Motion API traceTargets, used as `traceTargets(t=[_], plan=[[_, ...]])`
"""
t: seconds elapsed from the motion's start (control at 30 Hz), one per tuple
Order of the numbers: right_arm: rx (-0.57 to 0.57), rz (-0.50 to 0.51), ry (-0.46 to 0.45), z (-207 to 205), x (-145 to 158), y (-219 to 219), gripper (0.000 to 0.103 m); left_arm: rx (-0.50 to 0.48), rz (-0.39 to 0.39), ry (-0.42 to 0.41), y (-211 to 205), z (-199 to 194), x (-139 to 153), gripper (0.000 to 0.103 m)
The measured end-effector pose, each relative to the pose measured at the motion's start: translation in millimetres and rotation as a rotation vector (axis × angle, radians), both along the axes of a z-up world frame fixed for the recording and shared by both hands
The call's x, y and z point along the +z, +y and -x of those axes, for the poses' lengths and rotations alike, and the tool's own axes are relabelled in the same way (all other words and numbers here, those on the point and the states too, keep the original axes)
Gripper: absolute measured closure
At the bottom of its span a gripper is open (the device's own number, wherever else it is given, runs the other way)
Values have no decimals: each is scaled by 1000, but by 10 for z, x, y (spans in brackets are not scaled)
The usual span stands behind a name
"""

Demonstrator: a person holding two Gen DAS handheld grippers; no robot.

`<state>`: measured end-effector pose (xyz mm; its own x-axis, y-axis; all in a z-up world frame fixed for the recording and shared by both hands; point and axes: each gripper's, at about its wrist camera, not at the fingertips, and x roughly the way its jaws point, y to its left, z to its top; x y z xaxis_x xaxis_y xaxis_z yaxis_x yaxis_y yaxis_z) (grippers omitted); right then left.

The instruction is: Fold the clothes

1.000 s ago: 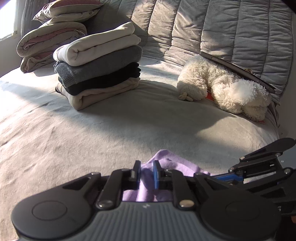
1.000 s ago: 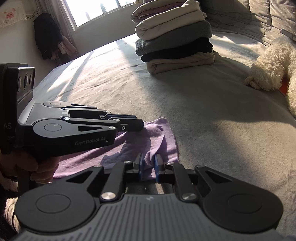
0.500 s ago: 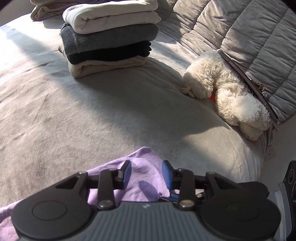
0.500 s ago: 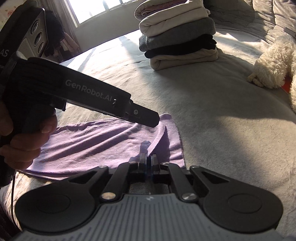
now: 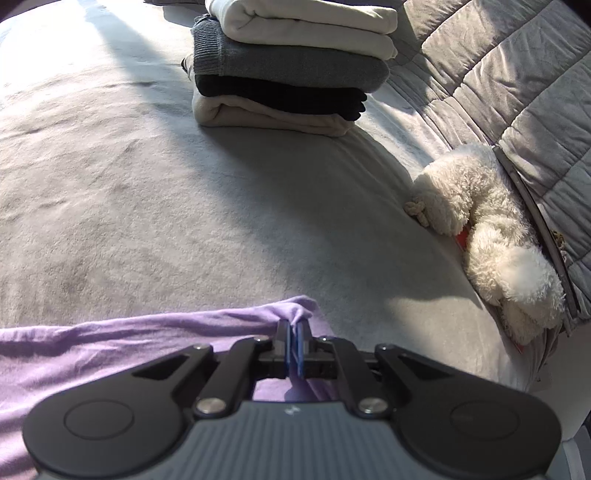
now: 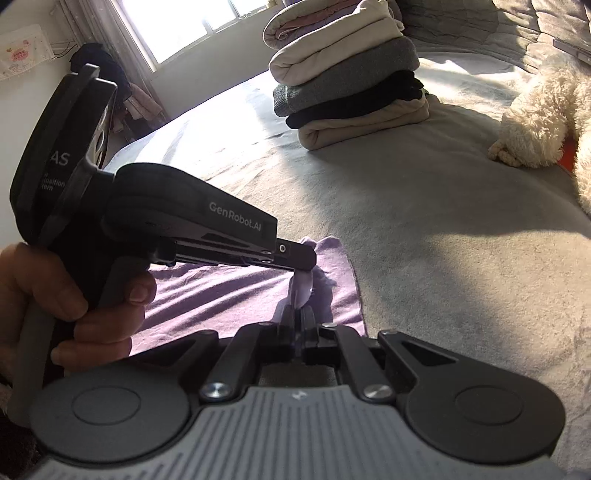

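Observation:
A purple garment [image 5: 110, 354] lies spread on the grey bed [image 5: 184, 221], stretching off to the left. My left gripper [image 5: 294, 334] is shut on a bunched corner of it, which pokes up just past the fingertips. In the right wrist view the purple garment [image 6: 229, 291] lies under both tools. There my right gripper [image 6: 300, 320] is shut on a raised fold of the same corner. The left gripper [image 6: 309, 261], held by a hand [image 6: 92, 295], pinches that fold just above it. The two grippers sit very close together.
A stack of folded clothes [image 5: 291, 70] stands at the back of the bed, and shows as folded clothes [image 6: 351, 85] in the right wrist view. A white fluffy dog [image 5: 484, 229] lies at the right against a quilted grey cover [image 5: 517, 74]. A window [image 6: 192, 22] is behind.
My left gripper, open half a second ago, has shut on the garment's corner. The right gripper stayed shut on the fabric, and the corner is now lifted.

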<state>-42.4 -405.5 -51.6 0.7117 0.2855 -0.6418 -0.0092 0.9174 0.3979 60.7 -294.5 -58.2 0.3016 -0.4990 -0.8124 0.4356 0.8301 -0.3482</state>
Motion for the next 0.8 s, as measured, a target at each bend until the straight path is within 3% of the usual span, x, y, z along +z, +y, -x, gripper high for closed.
traceTargets(t=[0.37,0.5,0.6,0.63,0.67,0.8], plan=[[-44,7,81,-61,-49,-153,101,41,157,3,-56,68,-156,102],[-36,32,117,-90,-98,-137,101,1,206,-12,11,102,-128,101],[-36,30,118,-93,-56,-151,97,-37,241,-29,84,130,-84,86],[-38,32,118,-94,-40,-156,89,-44,246,-43,144,143,-39,78],[-42,36,114,-102,-24,-165,87,-49,249,-61,221,156,12,71],[-60,40,100,-111,42,-205,87,-64,253,-122,579,207,196,60]])
